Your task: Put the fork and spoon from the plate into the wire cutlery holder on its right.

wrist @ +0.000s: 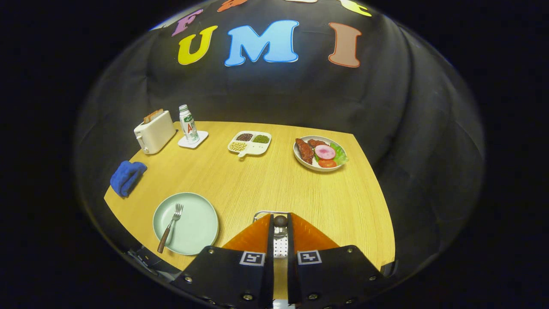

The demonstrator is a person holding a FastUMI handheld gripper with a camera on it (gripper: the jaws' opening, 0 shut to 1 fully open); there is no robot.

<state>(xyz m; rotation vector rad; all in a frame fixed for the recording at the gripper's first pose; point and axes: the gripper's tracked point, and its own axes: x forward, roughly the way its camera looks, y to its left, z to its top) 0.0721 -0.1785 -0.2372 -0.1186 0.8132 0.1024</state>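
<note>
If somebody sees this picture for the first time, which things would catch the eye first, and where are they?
The orange fingers of the hand-held gripper stand out first, nearly closed around a dark rounded handle end, apparently the spoon's, above the wire cutlery holder. To their left lies a pale green plate with the fork on it. Beyond them, a plate of food shows bright reds and greens.

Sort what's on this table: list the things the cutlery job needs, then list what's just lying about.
Job: fork on the green plate; spoon held between the gripper fingers; wire holder rim just beyond them.

Lying about: toaster, bottle, blue cloth, bean tray, food plate.
</note>
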